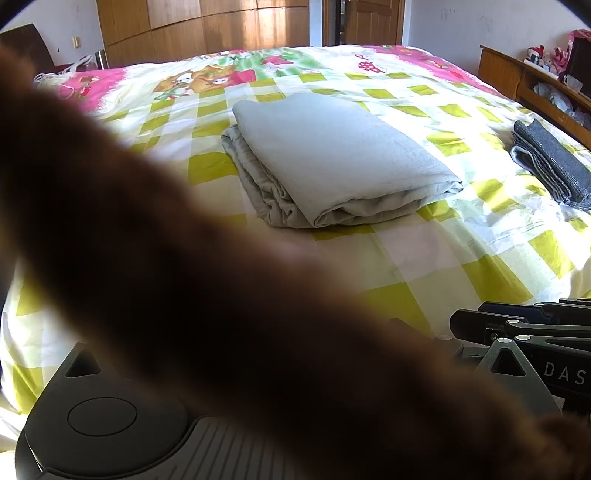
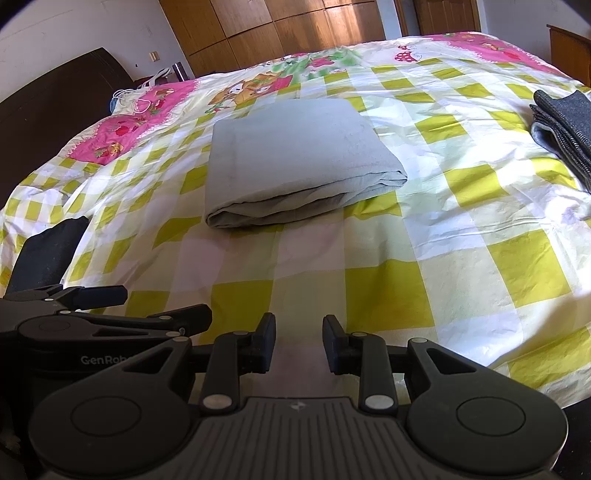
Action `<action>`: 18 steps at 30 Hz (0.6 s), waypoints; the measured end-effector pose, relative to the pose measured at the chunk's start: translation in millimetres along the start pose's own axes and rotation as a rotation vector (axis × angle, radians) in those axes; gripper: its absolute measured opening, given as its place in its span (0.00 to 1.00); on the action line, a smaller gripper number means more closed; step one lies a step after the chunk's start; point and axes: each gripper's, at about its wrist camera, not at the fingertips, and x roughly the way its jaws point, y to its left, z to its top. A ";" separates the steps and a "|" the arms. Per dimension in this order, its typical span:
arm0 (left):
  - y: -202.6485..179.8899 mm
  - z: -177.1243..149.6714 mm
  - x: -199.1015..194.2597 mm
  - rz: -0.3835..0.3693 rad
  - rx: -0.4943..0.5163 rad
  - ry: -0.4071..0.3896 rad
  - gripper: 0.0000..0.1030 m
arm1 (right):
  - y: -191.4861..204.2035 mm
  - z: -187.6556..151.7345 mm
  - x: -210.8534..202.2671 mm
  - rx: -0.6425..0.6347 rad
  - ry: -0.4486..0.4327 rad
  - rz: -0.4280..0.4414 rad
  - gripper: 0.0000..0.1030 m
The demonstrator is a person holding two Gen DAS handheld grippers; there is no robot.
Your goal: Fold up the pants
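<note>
Two folded garments lie on the bed (image 2: 461,206): the light grey pants (image 2: 295,155) sit mid-bed as a thick squared bundle, layers stacked, rounded fold edge toward the cameras; a dark grey folded item (image 2: 565,125) lies well apart at the right edge. Folding of the pants looks finished, or nearly. In the left wrist view the lower layers (image 1: 251,177) bulge out on the left side, slightly untidy, so at most a tuck or squaring-up is left; that's a judgement. Right gripper (image 2: 299,343) hovers over bare checked quilt near the bed's front edge, fingers (image 2: 266,343) partly apart, nothing between them, well short of the pants. Left gripper (image 2: 140,314) shows at the left of the right wrist view, side-on; can't tell how wide its fingers stand or whether they hold anything. Left wrist view is mostly blocked by a blurred brown shape (image 1: 184,277) right at the lens; can't identify it. Wooden wardrobe (image 2: 280,33) stands behind the bed.
</note>
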 end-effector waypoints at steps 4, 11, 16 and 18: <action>-1.1 0.2 -0.9 0.009 0.008 -0.005 1.00 | 0.0 0.0 0.0 -0.001 0.001 -0.001 0.41; -2.8 0.4 -2.0 0.019 0.017 -0.006 1.00 | -0.5 0.1 0.3 -0.002 0.000 -0.001 0.41; -2.3 0.2 -2.1 0.017 0.016 -0.006 1.00 | -0.1 0.0 0.2 -0.001 -0.001 -0.001 0.41; -2.3 0.1 -2.3 0.018 0.017 -0.007 1.00 | -0.2 0.0 0.3 -0.001 -0.001 -0.001 0.41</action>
